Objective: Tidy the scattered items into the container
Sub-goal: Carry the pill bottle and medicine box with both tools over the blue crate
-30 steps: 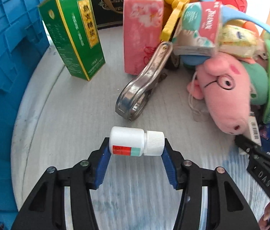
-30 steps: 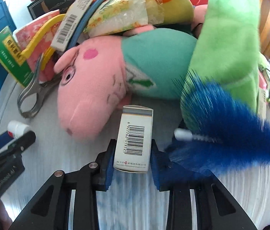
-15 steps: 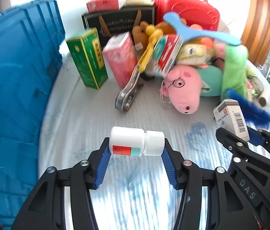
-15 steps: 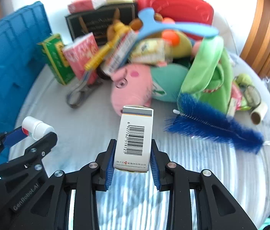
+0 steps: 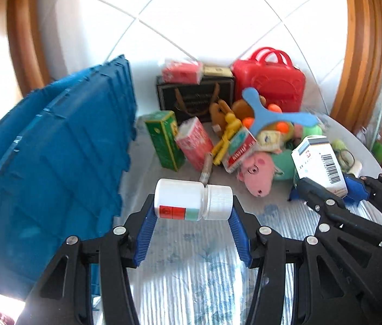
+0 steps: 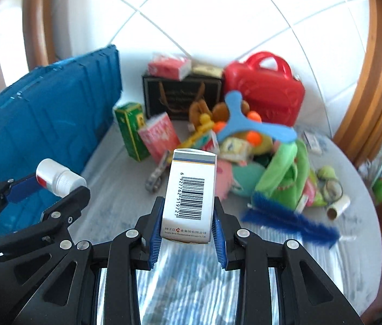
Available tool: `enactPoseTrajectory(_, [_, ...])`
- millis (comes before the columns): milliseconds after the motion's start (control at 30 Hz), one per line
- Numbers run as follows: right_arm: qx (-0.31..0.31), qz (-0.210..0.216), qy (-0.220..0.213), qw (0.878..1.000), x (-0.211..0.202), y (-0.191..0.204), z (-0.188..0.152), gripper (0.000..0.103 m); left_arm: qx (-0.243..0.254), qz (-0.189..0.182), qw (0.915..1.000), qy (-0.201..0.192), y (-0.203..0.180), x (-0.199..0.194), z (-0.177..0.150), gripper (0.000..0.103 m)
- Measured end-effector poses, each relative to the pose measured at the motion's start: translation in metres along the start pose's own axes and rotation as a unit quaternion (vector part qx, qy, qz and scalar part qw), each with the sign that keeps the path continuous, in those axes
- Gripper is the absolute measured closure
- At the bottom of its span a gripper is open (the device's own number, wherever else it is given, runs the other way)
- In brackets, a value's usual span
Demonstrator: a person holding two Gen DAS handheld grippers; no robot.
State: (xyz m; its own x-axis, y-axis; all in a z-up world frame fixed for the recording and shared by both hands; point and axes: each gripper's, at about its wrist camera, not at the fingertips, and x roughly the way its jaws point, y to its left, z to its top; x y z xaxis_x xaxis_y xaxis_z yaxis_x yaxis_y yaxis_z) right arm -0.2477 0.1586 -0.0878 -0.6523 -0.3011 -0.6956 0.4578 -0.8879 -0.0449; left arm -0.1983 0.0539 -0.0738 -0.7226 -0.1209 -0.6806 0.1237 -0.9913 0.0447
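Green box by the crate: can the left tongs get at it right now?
Probably not: the left tongs are shut on a white bottle, so the green box, though unblocked in front, can't be gripped.

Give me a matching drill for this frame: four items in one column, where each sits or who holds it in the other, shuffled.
Items:
1. pill bottle
2. barcode box
3. blue brush
4. green box

Places:
A. standing beside the blue crate
B. clamped in the right gripper
C. lying on the table, in front of the green plush
D. clamped sideways in the left gripper

Pairs: 1-D, 2-B, 3-C, 4-A
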Motion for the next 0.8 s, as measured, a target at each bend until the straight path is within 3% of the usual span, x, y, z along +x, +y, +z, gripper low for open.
enactPoseTrajectory(267, [-0.056,0.044,-0.042,0.997,-0.033,0.026,0.022,0.071,-0.036,0.072,0.9963,-0.03,0.032,-0.045,0.007,0.052])
enactPoseTrajectory(467, [-0.08,0.063,-0.068,0.992,-0.058,0.062,0.031,0.071,-0.065,0.096,0.9913,-0.062,0.07,-0.076,0.013,0.052])
enactPoseTrajectory(633, [-0.091,0.07,-0.1,0.988,-0.08,0.103,0.051,0.071,-0.073,0.116,0.9864,-0.091,0.115,-0.105,0.02,0.052])
enactPoseTrajectory(800, [-0.087,0.091,-0.115,0.985,-0.094,0.16,0.071,0.071,-0.083,0.136,0.9804,-0.117,0.184,-0.13,0.022,0.052])
